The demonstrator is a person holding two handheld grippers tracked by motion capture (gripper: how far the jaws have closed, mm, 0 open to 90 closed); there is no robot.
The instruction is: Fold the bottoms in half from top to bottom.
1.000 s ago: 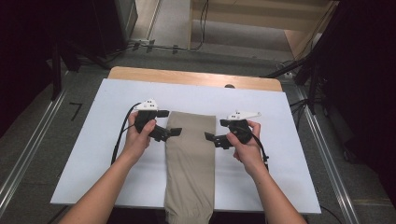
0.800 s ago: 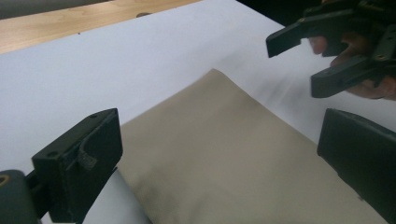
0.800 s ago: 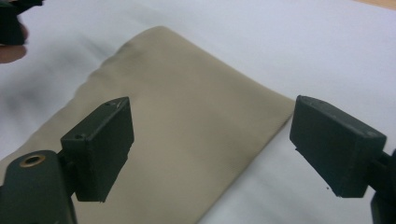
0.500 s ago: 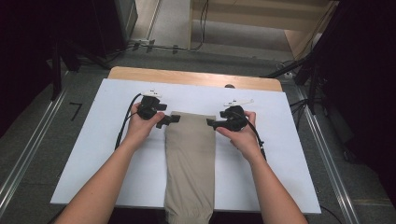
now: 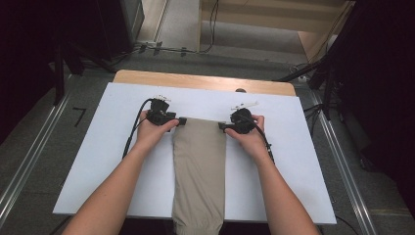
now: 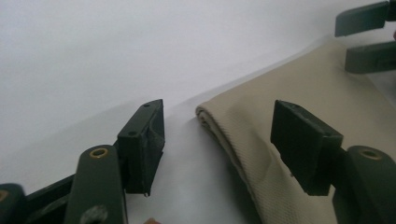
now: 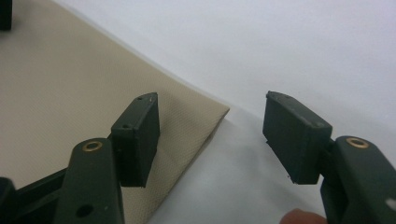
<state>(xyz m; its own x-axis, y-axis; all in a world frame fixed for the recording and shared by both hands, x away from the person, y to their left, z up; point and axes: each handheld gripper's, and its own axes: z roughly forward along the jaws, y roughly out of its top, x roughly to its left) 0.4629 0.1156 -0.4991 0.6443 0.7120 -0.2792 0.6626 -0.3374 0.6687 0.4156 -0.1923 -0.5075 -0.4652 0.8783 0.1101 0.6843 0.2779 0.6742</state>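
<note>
Straddling the far corners of the folded beige cloth on the white table, the left tool and right tool have been closing, pads not yet pressing fabric. Gripping and lifting likely remain. The cloth's near end is cut off by the picture's edge.

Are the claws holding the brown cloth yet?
Not yet. Each claw, left claw and right claw, straddles a far corner of the cloth, jaws closing but not pinching.
</note>
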